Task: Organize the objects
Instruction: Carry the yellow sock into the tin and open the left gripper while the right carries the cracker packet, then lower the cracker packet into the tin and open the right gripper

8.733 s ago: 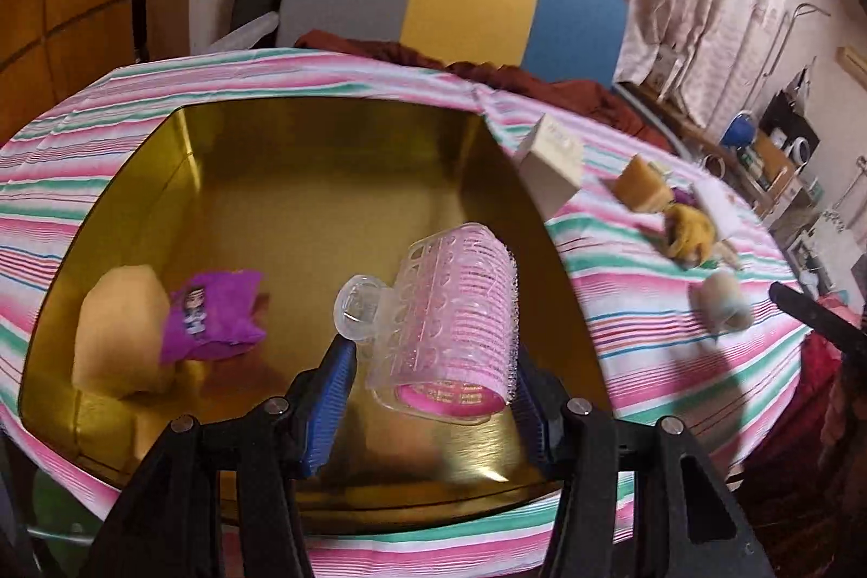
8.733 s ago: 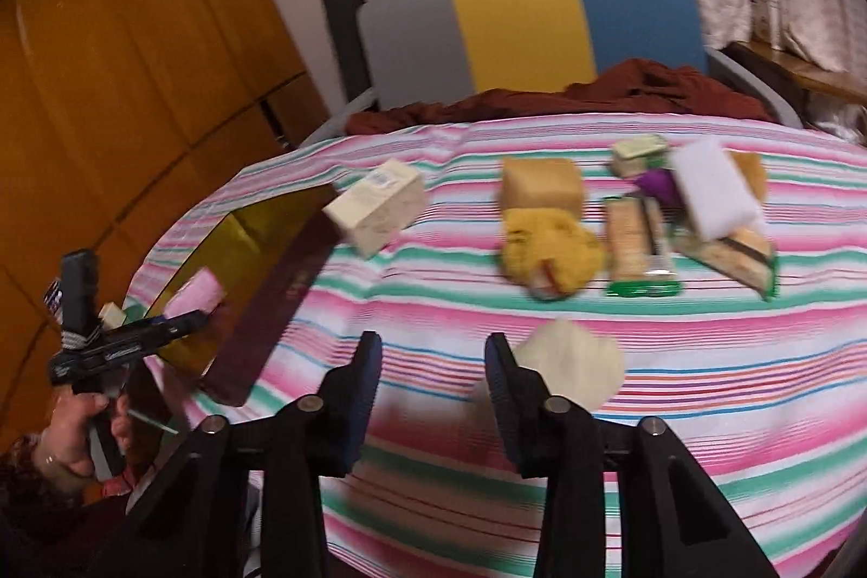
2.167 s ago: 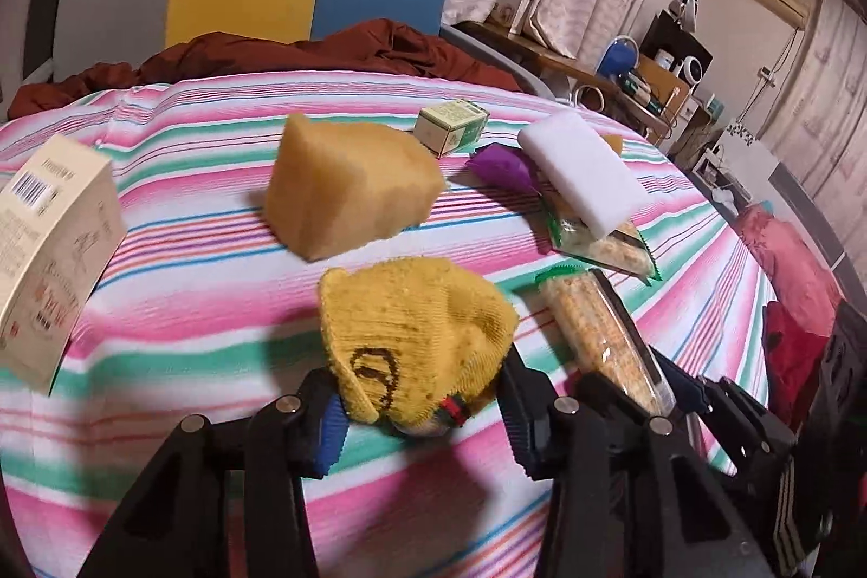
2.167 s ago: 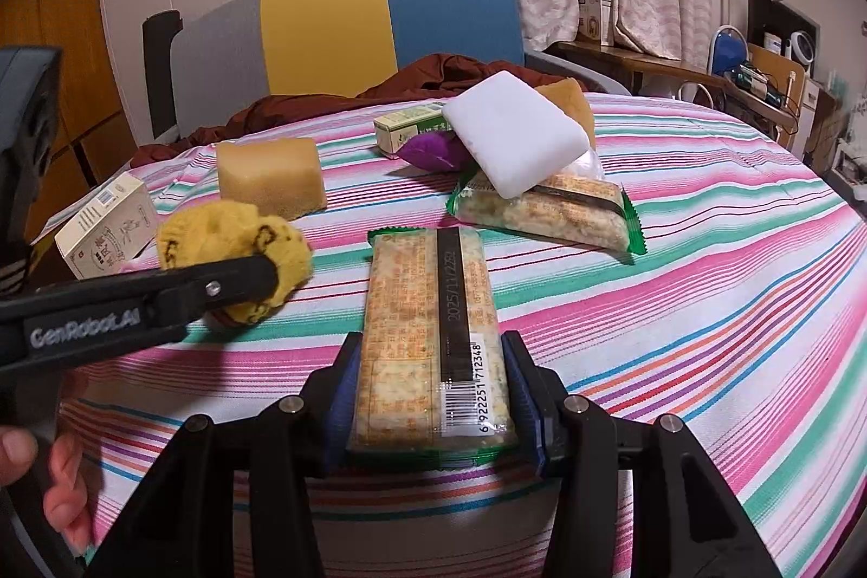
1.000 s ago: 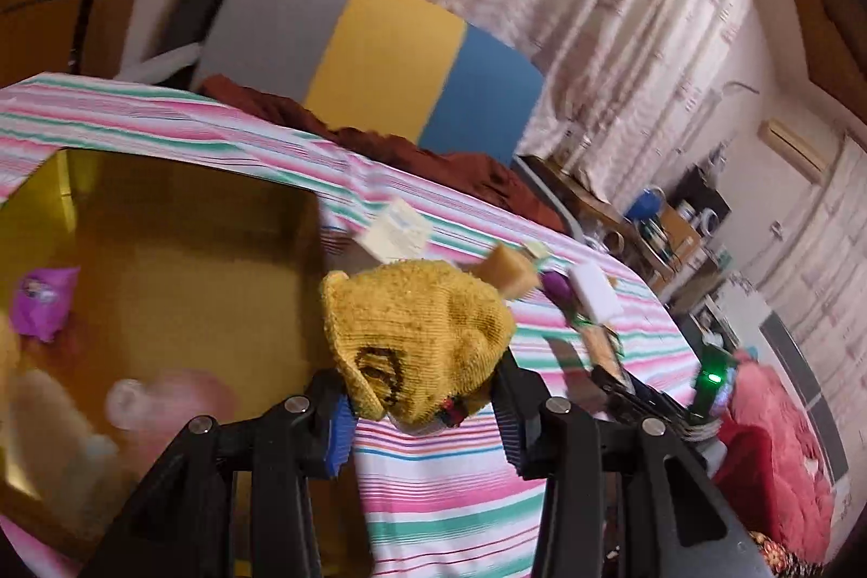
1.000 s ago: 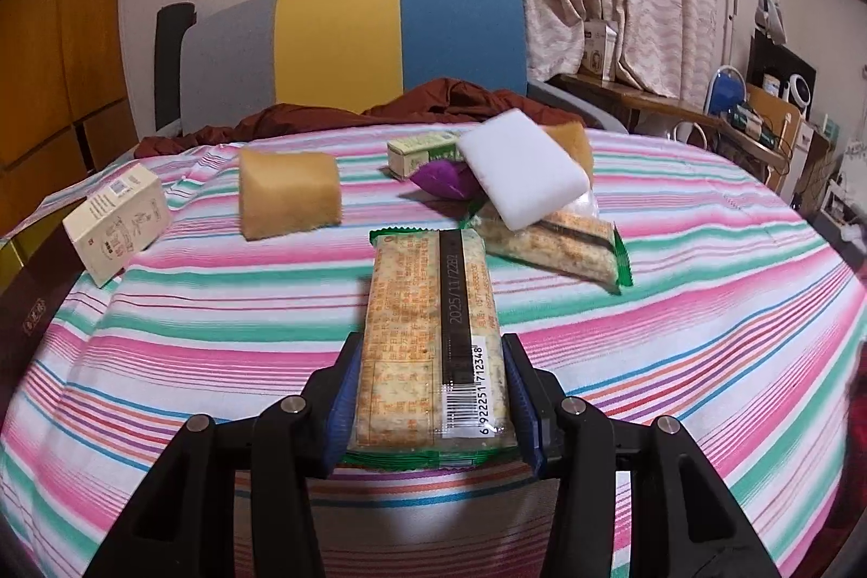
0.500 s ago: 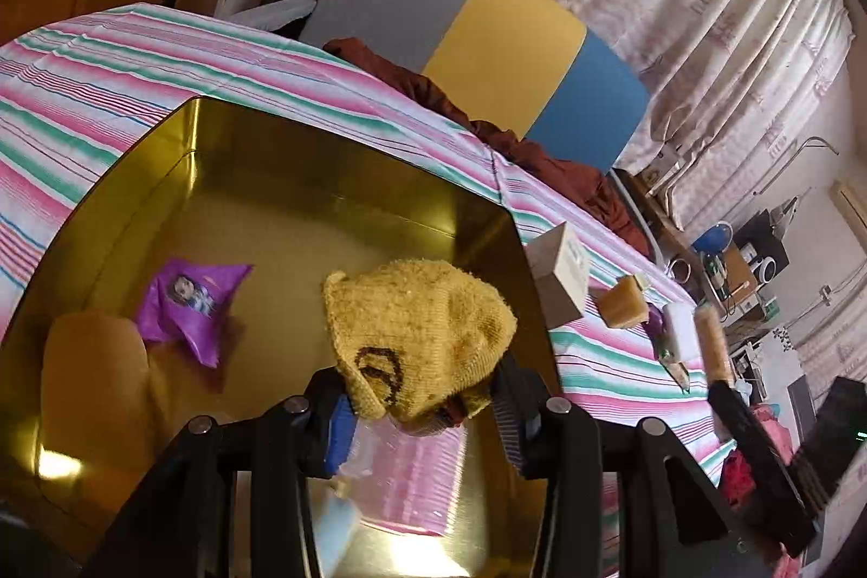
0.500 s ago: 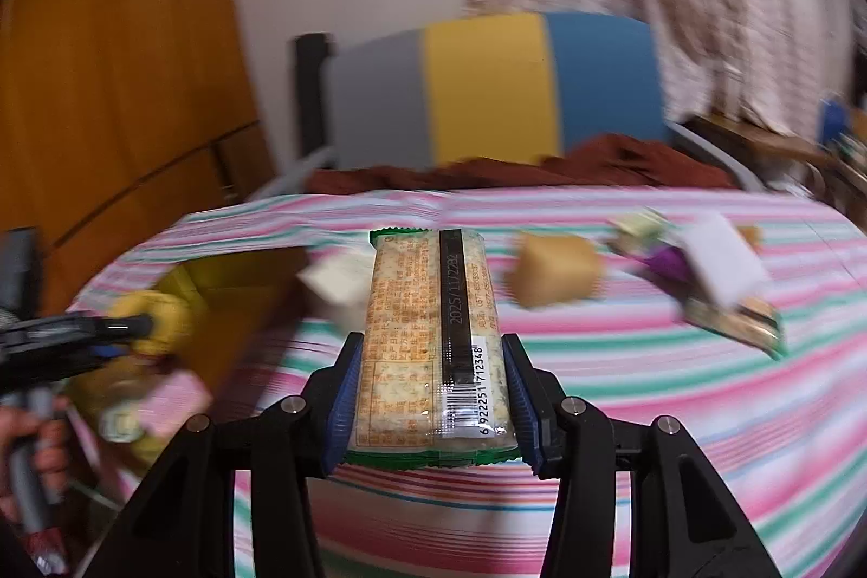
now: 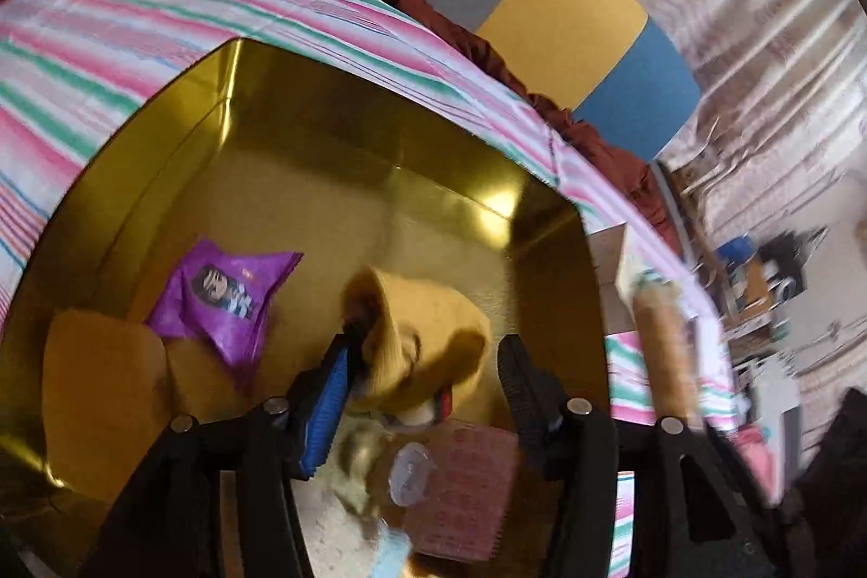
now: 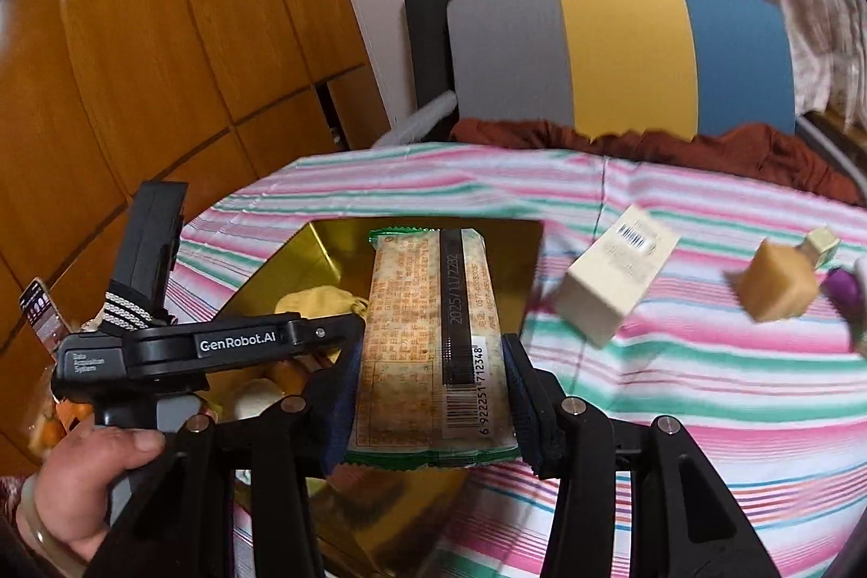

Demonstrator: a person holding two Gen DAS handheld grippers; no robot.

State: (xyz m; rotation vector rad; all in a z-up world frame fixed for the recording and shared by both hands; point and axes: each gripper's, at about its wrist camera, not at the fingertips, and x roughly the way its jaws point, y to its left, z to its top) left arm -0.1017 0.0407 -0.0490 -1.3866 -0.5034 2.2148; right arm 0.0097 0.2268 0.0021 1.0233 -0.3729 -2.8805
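Observation:
My left gripper point(image 9: 422, 361) hangs over the gold tin point(image 9: 303, 134) with its jaws spread apart; the yellow knit hat point(image 9: 428, 339) is blurred between them, touching the left blue pad point(image 9: 325, 394) only. Inside the tin lie a purple packet point(image 9: 227, 291), a tan sponge point(image 9: 97, 383) and a pink hair roller point(image 9: 466, 480). My right gripper point(image 10: 431, 377) is shut on a cracker packet point(image 10: 433, 329), held above the tin's near edge point(image 10: 520, 264). The left gripper body point(image 10: 217, 345) shows in the right wrist view.
On the striped tablecloth point(image 10: 677, 361) to the right of the tin lie a cream box point(image 10: 612, 285), a tan sponge block point(image 10: 775, 285) and a purple item point(image 10: 845, 291). A grey, yellow and blue chair point(image 10: 623, 52) stands behind the table. Wooden cabinets point(image 10: 135, 36) are on the left.
My left jaws have opened and the yellow hat is slipping down into the tin. My right gripper has carried the cracker packet left, up to the tin.

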